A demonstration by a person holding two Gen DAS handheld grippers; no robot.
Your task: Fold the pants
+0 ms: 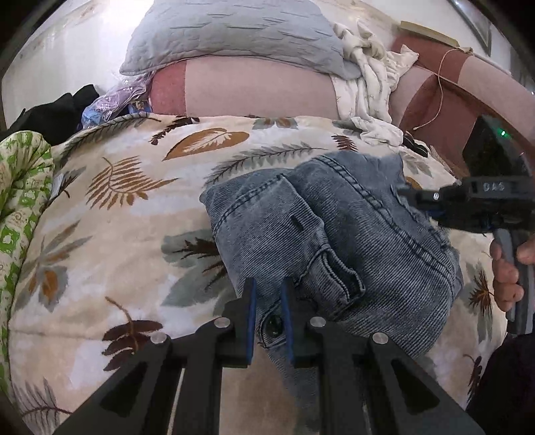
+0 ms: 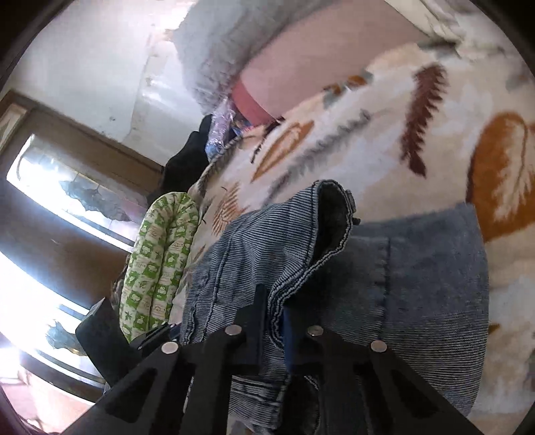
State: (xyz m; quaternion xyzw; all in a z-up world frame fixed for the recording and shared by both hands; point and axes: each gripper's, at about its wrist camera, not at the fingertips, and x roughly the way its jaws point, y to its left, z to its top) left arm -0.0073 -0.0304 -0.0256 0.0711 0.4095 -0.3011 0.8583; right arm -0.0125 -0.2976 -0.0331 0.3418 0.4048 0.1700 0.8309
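Observation:
Blue denim pants [image 1: 337, 241] lie bunched on a leaf-print blanket [image 1: 127, 207]. My left gripper [image 1: 269, 294] is shut on the pants' waistband near the button, with denim between its blue pads. My right gripper [image 1: 411, 197] comes in from the right in the left wrist view and pinches the far edge of the pants. In the right wrist view my right gripper [image 2: 276, 301] is shut on a folded denim edge [image 2: 301, 267], and the pants [image 2: 418, 284] hang over the blanket [image 2: 367, 134].
A grey quilted pillow [image 1: 234, 30] and a white crumpled cloth [image 1: 371, 83] lie at the back on a pink sheet [image 1: 254, 90]. A green-patterned quilt roll [image 1: 20, 187] lies at the left edge. Dark clothes [image 1: 50, 110] sit beyond it. A window [image 2: 67, 200] is at the left.

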